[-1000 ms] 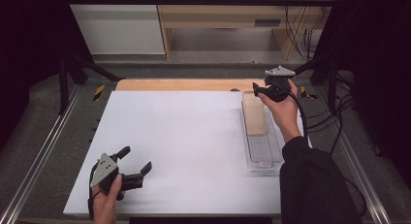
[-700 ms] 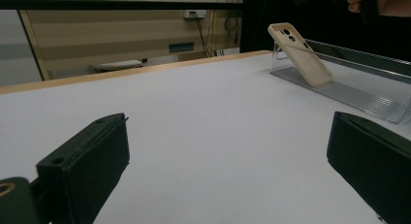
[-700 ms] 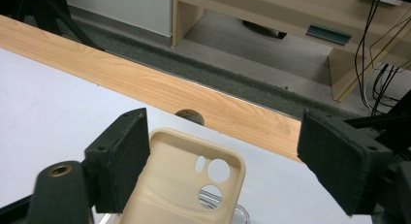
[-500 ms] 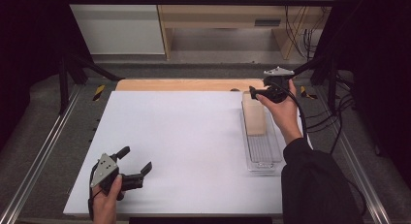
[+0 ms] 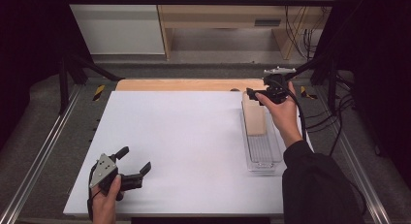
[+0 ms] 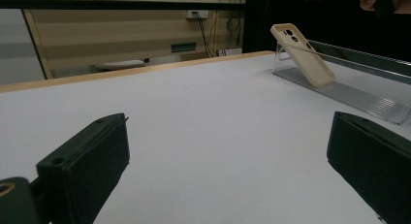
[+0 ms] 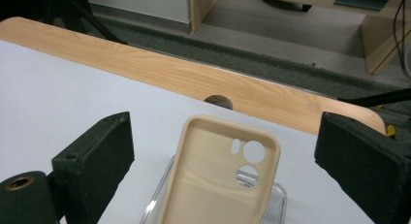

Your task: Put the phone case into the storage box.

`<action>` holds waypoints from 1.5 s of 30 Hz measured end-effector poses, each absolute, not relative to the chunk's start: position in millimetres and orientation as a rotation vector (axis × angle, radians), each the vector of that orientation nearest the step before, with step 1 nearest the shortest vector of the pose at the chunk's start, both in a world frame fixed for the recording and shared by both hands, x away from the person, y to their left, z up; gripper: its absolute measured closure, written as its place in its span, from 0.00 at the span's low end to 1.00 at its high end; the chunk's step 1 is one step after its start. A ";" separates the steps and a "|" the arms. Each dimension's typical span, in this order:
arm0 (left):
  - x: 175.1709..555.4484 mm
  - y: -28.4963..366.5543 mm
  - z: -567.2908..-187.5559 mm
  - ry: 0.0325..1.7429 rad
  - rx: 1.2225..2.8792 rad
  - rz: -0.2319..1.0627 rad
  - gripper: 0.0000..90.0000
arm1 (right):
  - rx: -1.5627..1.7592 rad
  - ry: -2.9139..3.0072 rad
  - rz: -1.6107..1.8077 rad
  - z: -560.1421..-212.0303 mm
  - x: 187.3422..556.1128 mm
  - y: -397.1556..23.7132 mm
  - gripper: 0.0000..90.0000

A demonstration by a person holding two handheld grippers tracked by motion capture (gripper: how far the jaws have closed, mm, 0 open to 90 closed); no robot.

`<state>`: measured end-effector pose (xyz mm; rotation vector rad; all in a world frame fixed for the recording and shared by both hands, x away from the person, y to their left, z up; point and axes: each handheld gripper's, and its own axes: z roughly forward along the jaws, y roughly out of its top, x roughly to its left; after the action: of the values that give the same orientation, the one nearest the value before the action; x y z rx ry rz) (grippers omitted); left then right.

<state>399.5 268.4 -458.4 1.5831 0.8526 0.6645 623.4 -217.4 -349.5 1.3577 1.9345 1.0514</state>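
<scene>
Beige phone case (image 7: 220, 173) leans in the clear tray (image 5: 264, 153); right tongs (image 5: 257, 94), just spreading, stand clear above it, release done. Left tongs (image 5: 132, 162) rest spread on the counter (image 5: 184, 136); withdrawing comes next.

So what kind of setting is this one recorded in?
Probably a lab or workshop recording bench: a white table framed by metal rails, cables trailing by wooden furniture behind, and a beige phone case propped in a clear tray.
</scene>
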 end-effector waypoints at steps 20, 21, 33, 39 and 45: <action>400.6 269.5 -459.1 0.866 1.589 0.683 0.02 | 1.364 1.889 1.191 -329.7 602.8 -223.1 0.05; 400.6 269.5 -459.0 0.866 1.587 0.682 0.02 | 1.364 1.889 1.191 -329.7 602.8 -223.1 0.05; 400.9 266.9 -459.9 0.876 1.595 0.698 0.02 | 1.287 1.881 1.238 -335.0 590.9 -209.6 0.05; 400.8 266.6 -460.2 0.880 1.597 0.704 0.02 | 1.256 1.884 1.251 -332.4 586.7 -207.2 0.06; 400.9 266.0 -460.5 0.868 1.603 0.701 0.02 | 1.202 1.863 1.265 -327.1 581.2 -208.0 0.06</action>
<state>400.9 266.0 -460.5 1.6031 0.8678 0.7014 581.2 -208.0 -327.1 1.2018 1.8634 1.2649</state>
